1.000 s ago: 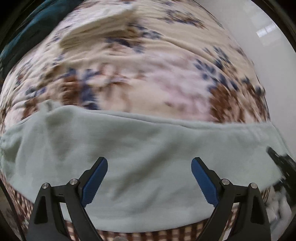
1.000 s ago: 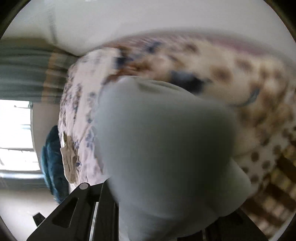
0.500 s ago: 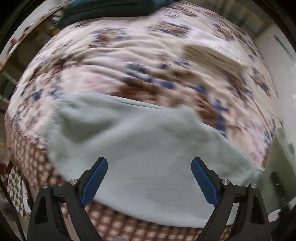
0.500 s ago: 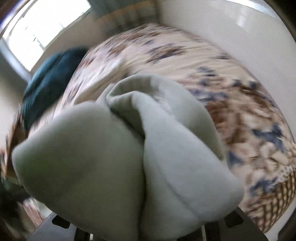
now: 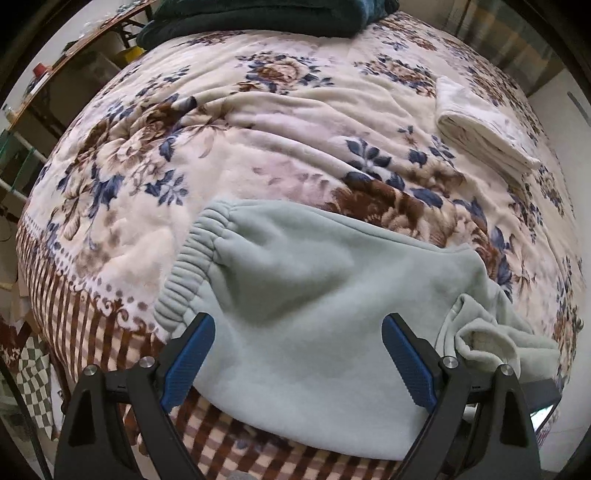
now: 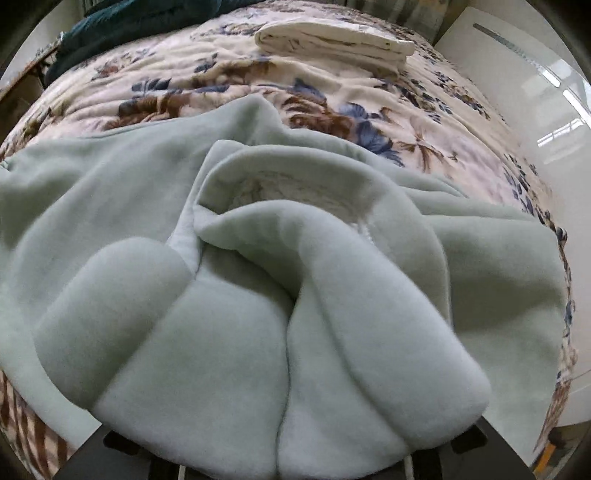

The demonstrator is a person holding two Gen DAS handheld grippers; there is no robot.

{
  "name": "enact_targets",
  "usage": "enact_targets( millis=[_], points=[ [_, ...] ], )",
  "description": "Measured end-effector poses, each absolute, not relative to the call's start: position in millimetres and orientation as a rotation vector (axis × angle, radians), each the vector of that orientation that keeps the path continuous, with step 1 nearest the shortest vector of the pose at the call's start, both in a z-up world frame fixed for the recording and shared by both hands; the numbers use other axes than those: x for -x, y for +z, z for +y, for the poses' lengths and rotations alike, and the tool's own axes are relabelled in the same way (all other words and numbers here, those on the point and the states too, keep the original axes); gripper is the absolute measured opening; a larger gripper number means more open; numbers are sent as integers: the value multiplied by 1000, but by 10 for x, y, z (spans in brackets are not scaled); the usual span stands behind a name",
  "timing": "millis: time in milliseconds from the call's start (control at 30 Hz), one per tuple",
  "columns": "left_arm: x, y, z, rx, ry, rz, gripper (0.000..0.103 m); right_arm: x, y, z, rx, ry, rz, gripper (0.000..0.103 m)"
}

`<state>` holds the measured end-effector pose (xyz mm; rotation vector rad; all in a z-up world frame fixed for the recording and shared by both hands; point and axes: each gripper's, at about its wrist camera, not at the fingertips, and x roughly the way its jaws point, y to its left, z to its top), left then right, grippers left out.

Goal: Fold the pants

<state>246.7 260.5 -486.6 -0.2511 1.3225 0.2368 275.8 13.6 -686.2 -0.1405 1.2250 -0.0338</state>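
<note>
Pale green fleece pants (image 5: 314, 295) lying on the near edge of a flowered blanket (image 5: 258, 140) spread over a bed, ribbed waistband (image 5: 188, 266) at the left, its lower end passing behind a blue-padded finger (image 5: 188, 358). Near hem cut off behind the left gripper (image 5: 295, 358), spread wide above the cloth, nothing pinched between its pads. Bunched leg end at the right, pale lining showing, partly hidden by the right-hand finger.

Seen from the right wrist, the same pants (image 6: 258, 295) heaped in thick folds, filling the lower frame and slightly blurred. Right gripper (image 6: 295, 469) almost wholly buried beneath the bundle, only dark corners of its frame visible; jaws opening, cloth lying over them, pad contact impossible to make out.

Beyond: open blanket, wrinkled but free, up to a folded white towel (image 6: 332, 40) well apart. Dark teal bedding (image 5: 258, 14) cut off at the far edge. Checked border (image 5: 92, 325) marking the near bed edge; white wall (image 6: 517, 110) close along the right side.
</note>
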Motion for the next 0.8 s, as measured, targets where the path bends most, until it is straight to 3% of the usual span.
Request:
enact_targets(
  millis=[33, 67, 100, 333, 533, 567, 633, 667, 700, 800],
  points=[
    [-2482, -4868, 2582, 250, 228, 1333, 92, -2791, -6812, 118, 131, -19, 1248, 50],
    [-2491, -4858, 2548, 256, 211, 1346, 92, -2806, -6749, 106, 87, 38, 1291, 81],
    [-2500, -4837, 2519, 267, 193, 1353, 92, -2871, -6670, 51, 13, 112, 1335, 90],
    [-2728, -4597, 1903, 367, -46, 1400, 92, -2770, -5967, -681, -474, 249, 1398, 92],
    [-2954, -5334, 1027, 334, -276, 1645, 88, -2769, -5970, -1739, -565, 24, 1433, 92],
    [-2968, -5411, 943, 315, -290, 1650, 81, -2794, -6018, -1855, -565, -3, 1443, 92],
    [-2997, -5543, 773, 250, -301, 1644, 52, -2835, -6143, -2084, -579, -30, 1453, 92],
    [-3000, -5585, 709, 227, -316, 1638, 26, -2843, -6191, -2156, -581, -42, 1462, 92],
    [-3007, -5602, 660, 201, -320, 1628, 14, -2872, -6254, -2237, -575, -49, 1469, 92],
    [-3005, -5419, 597, 160, -333, 1524, 7, -2893, -6427, -2413, -598, -63, 1481, 91]
  ],
)
